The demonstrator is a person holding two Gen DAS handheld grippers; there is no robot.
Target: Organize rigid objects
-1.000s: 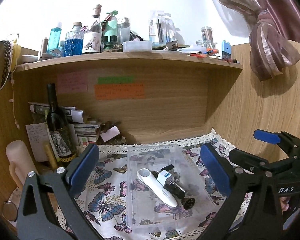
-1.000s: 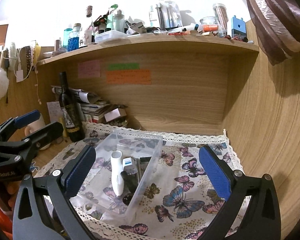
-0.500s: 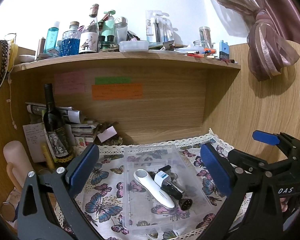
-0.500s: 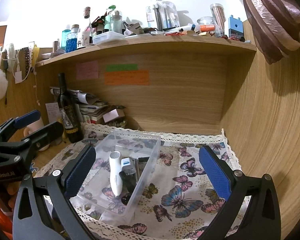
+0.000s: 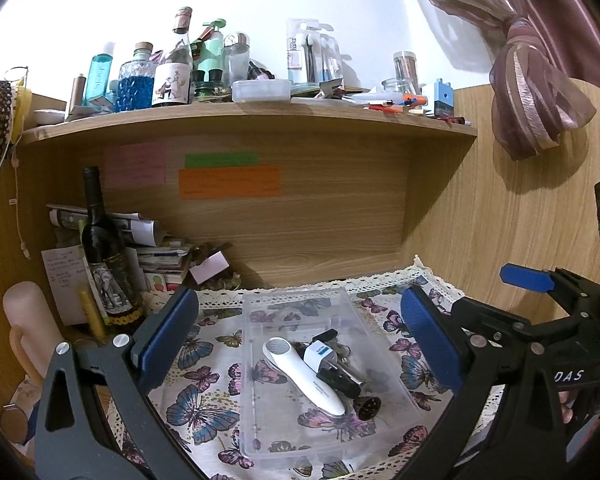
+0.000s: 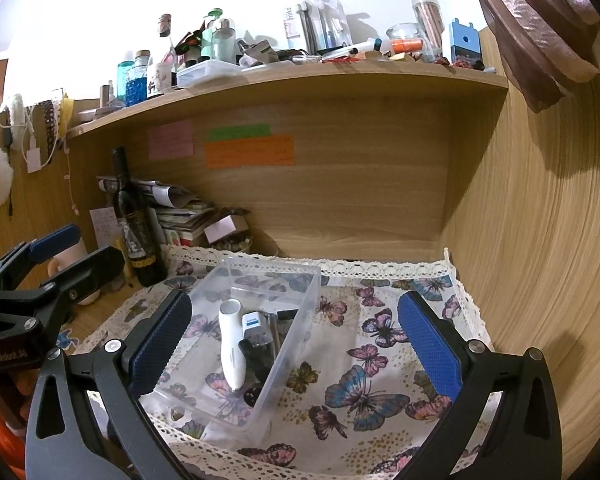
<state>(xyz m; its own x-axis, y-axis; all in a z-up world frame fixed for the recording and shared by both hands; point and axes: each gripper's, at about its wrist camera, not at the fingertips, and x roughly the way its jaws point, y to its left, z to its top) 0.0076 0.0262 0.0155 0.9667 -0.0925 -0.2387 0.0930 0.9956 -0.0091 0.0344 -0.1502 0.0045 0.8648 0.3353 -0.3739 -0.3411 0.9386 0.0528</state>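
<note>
Both the left gripper (image 5: 298, 338) and the right gripper (image 6: 294, 342) hang wide open and hold nothing. Below them the clear box (image 5: 260, 412) lies on the butterfly cloth (image 6: 380, 360), with the white device (image 5: 304, 376) and small dark things inside. To the right of the box the cloth is bare up to the wooden wall (image 6: 540, 240); a wine bottle (image 5: 104, 256) stands left of the box. Since a second ago, almost nothing has changed.
</note>
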